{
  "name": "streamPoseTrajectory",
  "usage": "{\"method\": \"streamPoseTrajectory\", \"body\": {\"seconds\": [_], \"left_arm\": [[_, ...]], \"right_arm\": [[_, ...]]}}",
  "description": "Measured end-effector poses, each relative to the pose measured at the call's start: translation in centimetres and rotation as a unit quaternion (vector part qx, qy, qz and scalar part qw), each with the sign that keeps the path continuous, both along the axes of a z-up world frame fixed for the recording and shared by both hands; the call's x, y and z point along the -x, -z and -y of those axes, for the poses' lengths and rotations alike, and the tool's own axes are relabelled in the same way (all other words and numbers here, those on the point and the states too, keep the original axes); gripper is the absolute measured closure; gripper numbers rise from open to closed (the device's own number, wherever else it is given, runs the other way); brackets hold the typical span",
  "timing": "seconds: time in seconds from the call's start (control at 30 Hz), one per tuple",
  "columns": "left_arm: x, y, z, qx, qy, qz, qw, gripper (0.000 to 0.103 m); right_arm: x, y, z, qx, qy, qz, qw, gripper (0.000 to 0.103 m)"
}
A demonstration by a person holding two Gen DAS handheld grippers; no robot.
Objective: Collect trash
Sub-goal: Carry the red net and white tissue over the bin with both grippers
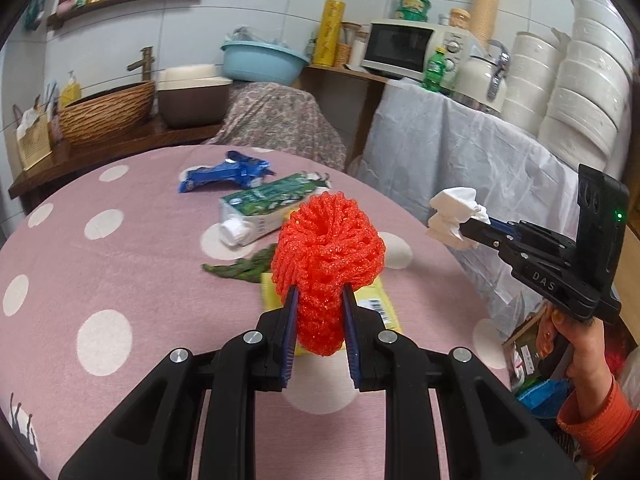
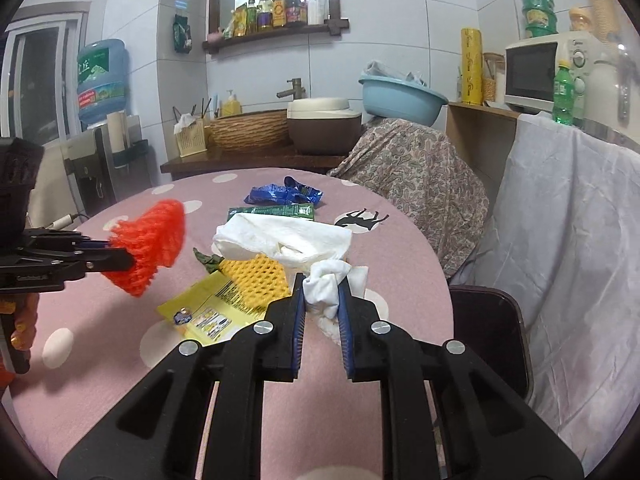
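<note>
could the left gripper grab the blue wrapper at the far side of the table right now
Probably not yet: the left gripper is shut on the orange foam net, so its jaws are occupied. The blue wrapper lies uncovered beyond the green carton.

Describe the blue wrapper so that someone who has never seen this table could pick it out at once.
Start at the round pink polka-dot table. At its far side, beyond the green and white carton, lies the blue wrapper, crumpled flat on the cloth. It is the only shiny blue piece there; the other litter is green, yellow or white.
</note>
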State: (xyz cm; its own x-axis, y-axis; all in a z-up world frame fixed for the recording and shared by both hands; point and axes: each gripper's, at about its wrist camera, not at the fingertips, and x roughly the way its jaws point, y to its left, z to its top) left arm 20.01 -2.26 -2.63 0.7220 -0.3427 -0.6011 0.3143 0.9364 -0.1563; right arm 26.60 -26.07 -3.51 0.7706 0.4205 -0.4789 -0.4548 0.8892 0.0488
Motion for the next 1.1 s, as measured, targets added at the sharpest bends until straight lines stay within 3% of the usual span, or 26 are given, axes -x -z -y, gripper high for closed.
{"method": "streamPoseTrajectory", "body": {"seconds": [0.3,0.53,0.73,0.97,1.1], "left_arm": [[-0.1,0.3,7.2,-0.007,0.082,-0.008,0.9966,0.082],[-2.8,0.6,13.8,-0.015,0.141,-0.028,0.9894,0.082],[-7.0,1.0,19.3,-0.022,0.164,-0.052,0.9849,0.082],[-11.4,1.6,25.9,-0.064,0.178,-0.061,0.9801,0.082],[-14.4,3.5,28.8,-0.073,0.177,-0.097,0.9767,0.082]], "right_arm": [[4.1,0.4,5.4,-0.002,0.048,0.010,0.999,0.087],[4.1,1.6,11.3,-0.011,0.106,-0.003,0.994,0.087],[2.3,3.3,16.0,-0.036,0.145,-0.027,0.988,0.087],[0.4,5.8,19.6,-0.045,0.174,-0.052,0.982,0.087],[0.0,7.1,20.8,-0.051,0.184,-0.066,0.979,0.087]]}}
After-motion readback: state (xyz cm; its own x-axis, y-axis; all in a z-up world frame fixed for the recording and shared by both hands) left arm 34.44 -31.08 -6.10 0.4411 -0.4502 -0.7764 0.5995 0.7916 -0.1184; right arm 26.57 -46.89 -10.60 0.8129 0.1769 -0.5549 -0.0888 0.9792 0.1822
